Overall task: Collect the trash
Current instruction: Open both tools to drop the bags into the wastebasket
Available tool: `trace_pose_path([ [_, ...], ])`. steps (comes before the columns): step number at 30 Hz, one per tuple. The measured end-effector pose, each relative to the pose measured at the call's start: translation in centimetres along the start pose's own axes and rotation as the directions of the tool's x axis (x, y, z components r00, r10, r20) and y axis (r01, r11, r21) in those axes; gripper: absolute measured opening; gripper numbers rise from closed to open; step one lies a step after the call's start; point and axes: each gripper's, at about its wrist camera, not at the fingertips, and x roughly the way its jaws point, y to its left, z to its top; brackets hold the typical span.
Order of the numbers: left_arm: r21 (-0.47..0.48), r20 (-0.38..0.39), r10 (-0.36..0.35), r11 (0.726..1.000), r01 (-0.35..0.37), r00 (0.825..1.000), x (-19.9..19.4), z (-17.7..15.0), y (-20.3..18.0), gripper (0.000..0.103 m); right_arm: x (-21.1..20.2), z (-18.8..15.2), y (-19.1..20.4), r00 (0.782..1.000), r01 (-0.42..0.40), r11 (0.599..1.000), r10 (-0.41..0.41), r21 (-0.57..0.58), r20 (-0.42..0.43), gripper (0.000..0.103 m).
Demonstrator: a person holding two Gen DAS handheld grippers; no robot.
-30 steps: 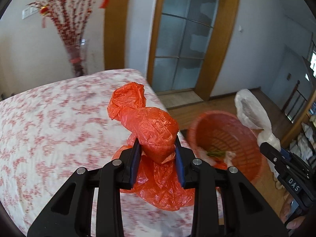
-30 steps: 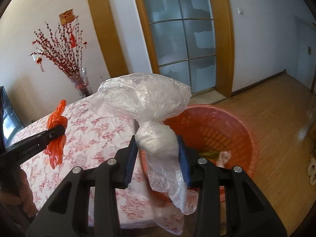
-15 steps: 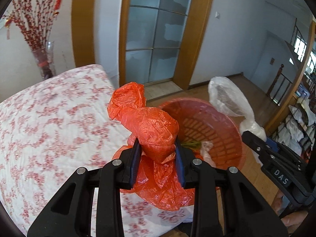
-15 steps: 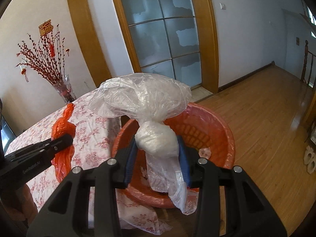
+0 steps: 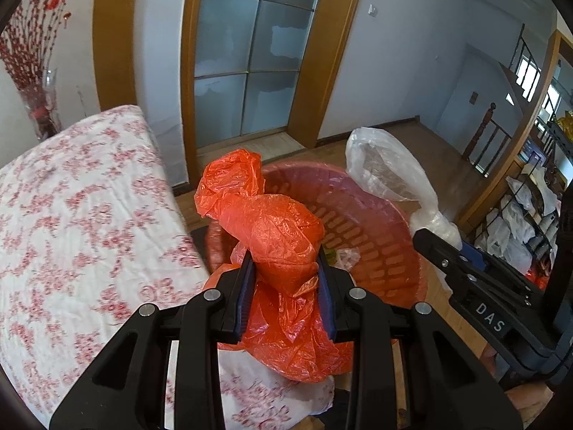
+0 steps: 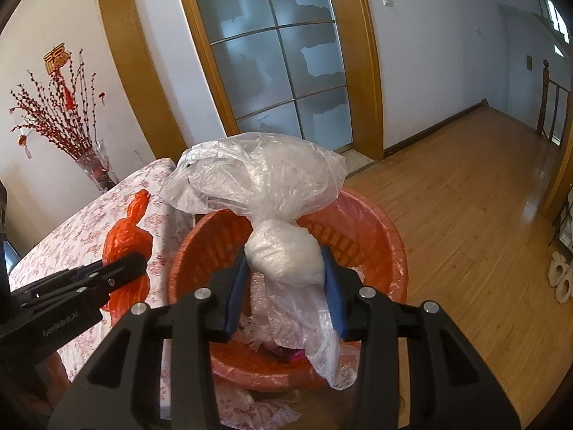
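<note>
Holding a crumpled orange bag [image 5: 283, 240], the left claw [image 5: 286, 279] is clamped on its bunched middle, the loose ends spilling above and below the blue pads. The right claw [image 6: 284, 279] is likewise clamped, on a clear plastic bag [image 6: 283, 254] squeezed at its knotted waist, with a puffed top above and a tail hanging down. Both bags hang over or just in front of a red basket [image 6: 390, 236], which sits on the wooden floor [image 6: 465, 233] just beside a tabletop [image 5: 82, 215] covered in a flowered cloth. A few scraps already lie in the basket's bottom. In the right wrist view the clear bag hangs squarely above the basket's opening, so the right claw looks nearer to a clean drop. The orange bag hangs over the near rim on the tabletop side, and probably needs to travel a little further across before release, or it may catch the rim.
</note>
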Motion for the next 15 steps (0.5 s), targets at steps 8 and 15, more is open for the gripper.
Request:
trace_pose_path([
  [8, -0.023, -0.027, -0.042, 0.999, 0.041, 0.999, 2.0, 0.3, -0.4, 0.034, 1.9, 1.4, -0.9, 1.0, 0.006, 0.999, -0.006, 0.032, 0.014, 0.047],
  [15, -0.043, -0.049, -0.02, 0.999, 0.018, 0.999, 2.6, -0.1, 0.5, 0.049, 1.4, 1.6, -1.5, 0.999, 0.028, 0.999, -0.03, 0.04, 0.043, 0.06],
])
